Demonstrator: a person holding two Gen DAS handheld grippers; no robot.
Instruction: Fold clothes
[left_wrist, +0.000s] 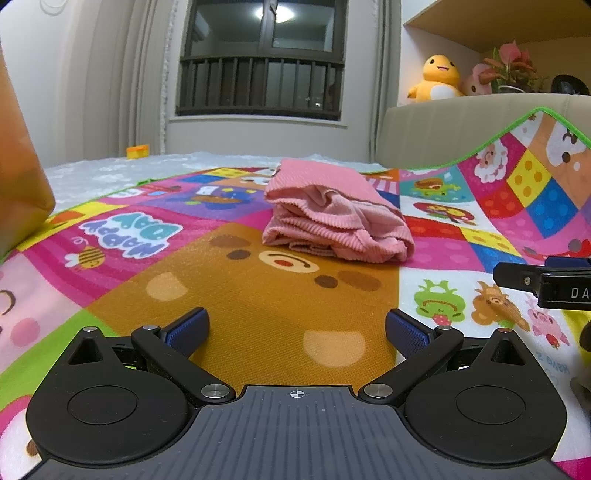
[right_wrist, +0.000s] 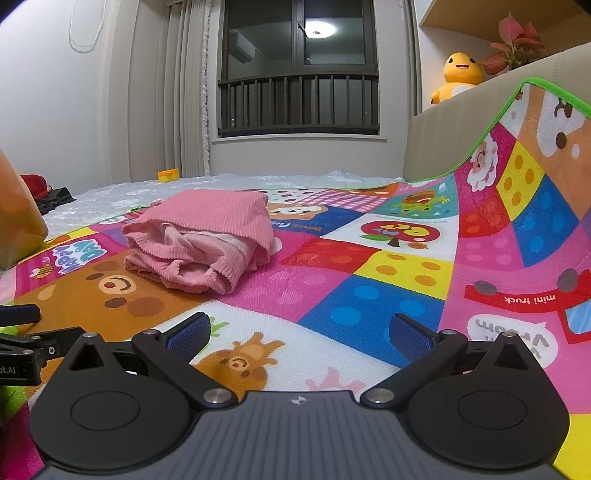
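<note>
Lying folded in a loose bundle on the play mat (left_wrist: 258, 295), pink garment (left_wrist: 334, 218) well ahead of both grippers. Left gripper (left_wrist: 295, 332) and right gripper (right_wrist: 301, 334): fingers spread wide, holding nothing. Risk: snagging one layer, undoing the fold.

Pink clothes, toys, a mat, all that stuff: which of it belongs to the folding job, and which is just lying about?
Part of the job:
- pink garment, folded in a bundle on the play mat
- left hand-held gripper, open
- right hand-held gripper, open

Just lying about:
- yellow plush toy
- potted plant
- small yellow box
- dark clothes beside the mat
</note>
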